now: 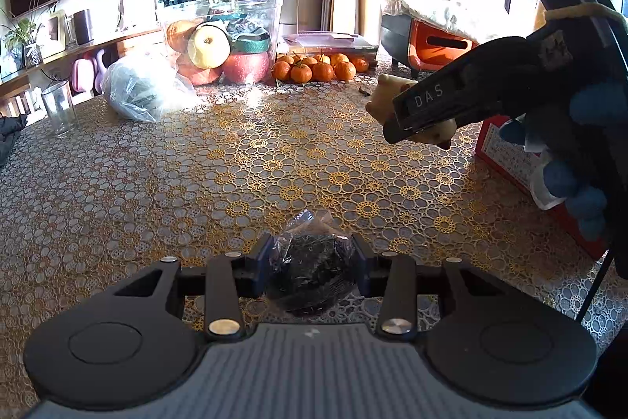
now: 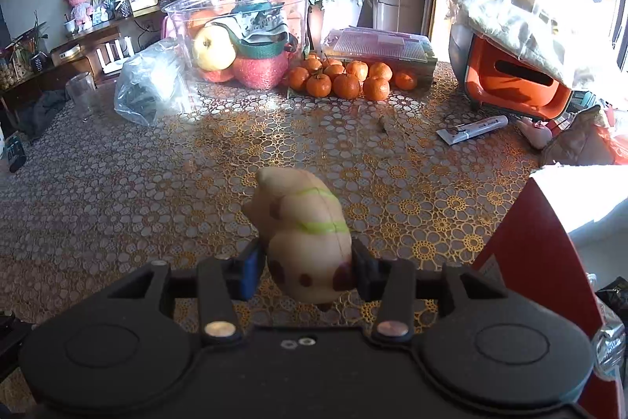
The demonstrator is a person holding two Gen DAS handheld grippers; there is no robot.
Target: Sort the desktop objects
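Clamping a dark round lump wrapped in clear plastic between the left gripper pads, low over the lace-patterned tablecloth. Pinching a cream toy animal with brown spots and green stripes in the right gripper, raised above the table beside the red box. Looks like the carry step for both items. Next: choosing a drop spot for each, possibly near the clear bin and mandarins, then lowering before release.
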